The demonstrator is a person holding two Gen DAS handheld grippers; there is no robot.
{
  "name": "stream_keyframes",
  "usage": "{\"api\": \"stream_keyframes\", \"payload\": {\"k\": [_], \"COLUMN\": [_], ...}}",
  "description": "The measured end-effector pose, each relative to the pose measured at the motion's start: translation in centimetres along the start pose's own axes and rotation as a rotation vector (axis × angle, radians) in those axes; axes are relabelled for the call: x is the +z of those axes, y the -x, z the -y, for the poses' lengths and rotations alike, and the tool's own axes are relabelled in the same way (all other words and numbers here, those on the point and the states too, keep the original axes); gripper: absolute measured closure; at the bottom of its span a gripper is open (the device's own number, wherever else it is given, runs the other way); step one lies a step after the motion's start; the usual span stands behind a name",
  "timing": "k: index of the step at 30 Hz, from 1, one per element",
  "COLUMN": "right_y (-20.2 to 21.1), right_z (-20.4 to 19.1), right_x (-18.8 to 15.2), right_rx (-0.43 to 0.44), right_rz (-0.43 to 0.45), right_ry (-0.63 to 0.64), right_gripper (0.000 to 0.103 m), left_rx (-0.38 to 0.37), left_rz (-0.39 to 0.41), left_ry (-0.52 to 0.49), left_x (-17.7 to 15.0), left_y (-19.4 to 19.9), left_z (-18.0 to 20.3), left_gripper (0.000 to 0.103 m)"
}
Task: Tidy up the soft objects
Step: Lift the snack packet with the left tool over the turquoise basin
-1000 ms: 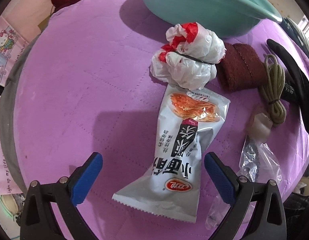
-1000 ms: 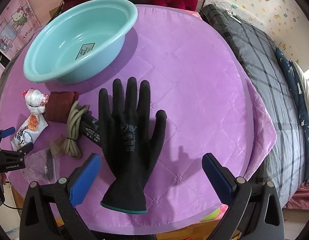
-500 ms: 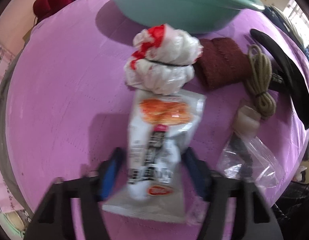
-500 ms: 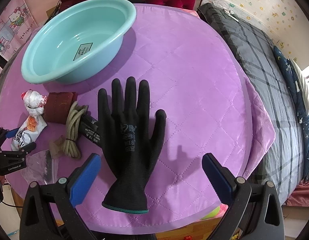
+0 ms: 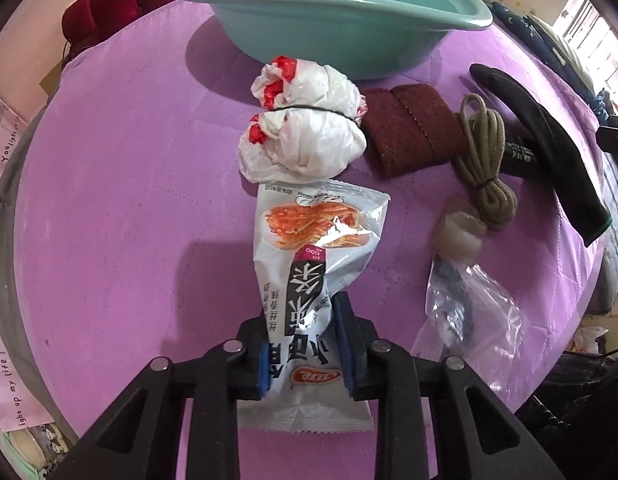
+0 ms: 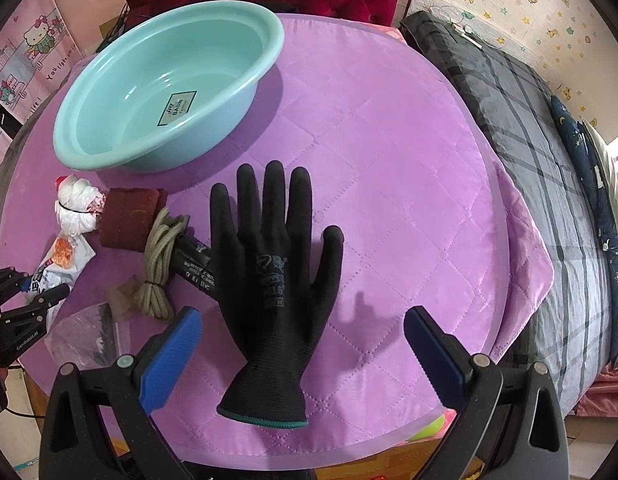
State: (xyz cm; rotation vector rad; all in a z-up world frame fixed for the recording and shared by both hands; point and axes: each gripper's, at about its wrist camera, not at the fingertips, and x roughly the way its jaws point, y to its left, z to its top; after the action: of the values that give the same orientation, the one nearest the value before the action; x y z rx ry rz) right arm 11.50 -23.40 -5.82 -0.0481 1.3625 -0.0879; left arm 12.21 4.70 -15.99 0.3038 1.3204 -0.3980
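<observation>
Left wrist view: the left gripper (image 5: 305,344) has just been closing and now pinches the lower part of the snack packet (image 5: 313,280), its blue pads pressed into both sides so the foil bunches between them. The packet lies on the purple cloth (image 5: 129,200), its top edge touching the tied plastic bag (image 5: 305,132), with the teal basin (image 5: 333,20) just beyond. The grip sits low on slippery foil; on a lift the packet could slide out, swing, or drag the plastic bag along. Squeezing harder might burst the packet. The packet's bottom seam is partly behind the gripper frame, and the contents of the clear bag (image 5: 465,308) are hard to make out.

Right wrist view: the right gripper (image 6: 303,336) stands wide open and holds nothing, hovering over the black glove (image 6: 273,276), which lies flat near the cloth's front edge. A second dark item under the rope bundle (image 6: 159,264) is mostly covered. The left gripper is cut off at the frame's edge.
</observation>
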Motion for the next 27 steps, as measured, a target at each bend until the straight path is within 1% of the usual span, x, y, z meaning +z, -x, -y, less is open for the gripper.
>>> {"api": "stream_keyframes", "payload": {"k": [6, 9, 10, 12, 15, 17, 18, 23, 27], "right_y": [0.3, 0.5, 0.6, 0.9, 1.1, 1.4, 1.5, 1.9, 2.3], "right_z": [-0.2, -0.4, -0.5, -0.7, -1.0, -1.3, -1.4, -1.7, -1.7], "right_x": [-0.2, -0.2, -0.2, -0.3, -0.4, -0.5, -0.5, -0.8, -0.9], "right_rx": [0.009, 0.016, 0.017, 0.023, 0.029, 0.033, 0.034, 0.037, 0.038], "right_rz": [0.01, 0.016, 0.02, 0.028, 0.036, 0.043, 0.045, 0.057, 0.065], "right_ry": [0.008, 0.013, 0.014, 0.018, 0.024, 0.03, 0.032, 0.037, 0.035], "right_gripper": [0.0, 0.0, 0.0, 0.0, 0.0, 0.0, 0.0, 0.0, 0.0], "left_rx": [0.002, 0.005, 0.011, 0.009, 0.017, 0.026, 0.025, 0.028, 0.019], "left_rz": [0.007, 0.011, 0.014, 0.027, 0.04, 0.055, 0.064, 0.092, 0.107], "left_ry": [0.014, 0.014, 0.017, 0.025, 0.029, 0.028, 0.029, 0.027, 0.023], "left_x": [-0.4, -0.9, -0.3, -0.4, -0.7, -0.9, -1.3, -1.3, -0.6], "left_y": [1.3, 2.4, 1.5, 2.2, 1.3, 1.5, 0.8, 1.8, 3.5], "left_z": [-0.1, -1.2, -1.1, -1.3, -0.8, -0.6, -0.3, 0.7, 1.8], "left_gripper": [0.077, 0.078, 0.078, 0.078, 0.078, 0.078, 0.078, 0.078, 0.078]}}
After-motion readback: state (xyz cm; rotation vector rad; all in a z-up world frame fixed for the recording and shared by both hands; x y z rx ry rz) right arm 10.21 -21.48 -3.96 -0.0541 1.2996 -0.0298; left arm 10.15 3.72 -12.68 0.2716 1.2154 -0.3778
